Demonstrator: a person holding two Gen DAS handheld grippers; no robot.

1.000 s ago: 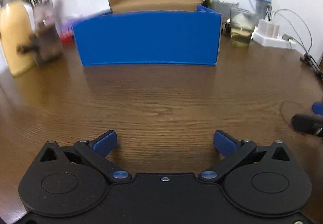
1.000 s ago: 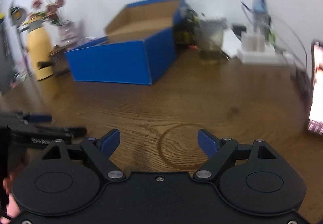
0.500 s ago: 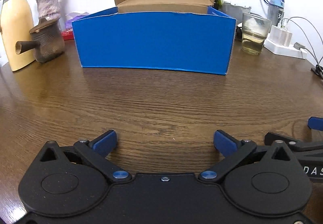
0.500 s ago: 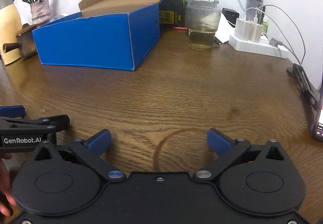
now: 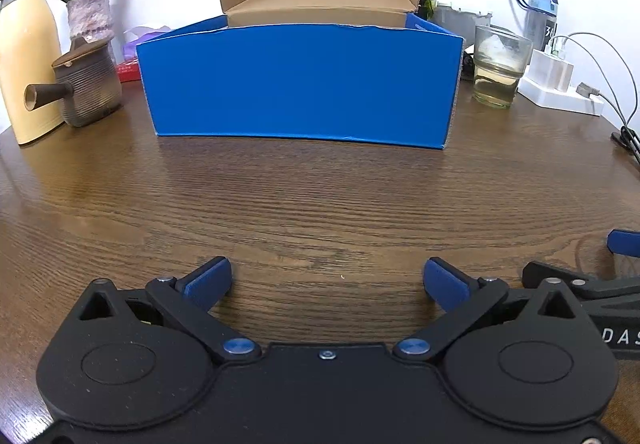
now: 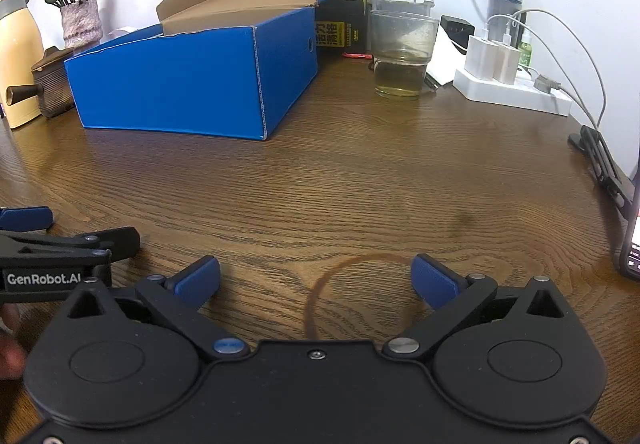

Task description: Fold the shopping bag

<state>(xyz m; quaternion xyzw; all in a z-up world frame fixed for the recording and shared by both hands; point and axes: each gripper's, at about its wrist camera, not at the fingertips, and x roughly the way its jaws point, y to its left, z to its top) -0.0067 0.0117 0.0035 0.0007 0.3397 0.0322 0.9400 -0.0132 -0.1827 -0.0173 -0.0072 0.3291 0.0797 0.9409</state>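
No shopping bag in either view — I can't tell where it is; if it's on this tabletop [image 5: 320, 195] it may be inside the blue box [image 5: 304, 83], whose interior floor I can't see from here. So I judge we're at the very start: nothing grasped, nothing folded, step in hand is locating the bag.

Left to right in the left wrist view: yellow jug [image 5: 24, 59], flower vase [image 5: 88, 19] behind it, brown ribbed pot [image 5: 86, 83] with a side handle, then the blue box with its lid flipped open toward the wall, a glass [image 5: 498, 71] part-filled with pale liquid, white power strip [image 5: 560, 95] with chargers and cables at far right.

Left hand-held gripper [image 5: 326, 280]: spread wide, nothing between the blue pads, low over bare wood; I can't tell if it touches. Right hand-held gripper [image 6: 316, 276]: same — wide open, empty, sitting over a dark ring stain [image 6: 360, 296] on the wood. The two are side by side, each showing at the edge of the other's view.

Next move, as I see it: get the bag into view first — tilt up and look over the box wall. Then lay it flat on the clear wood in front of the box before pinching any corner. Watch the glass and cables on the right when swinging out
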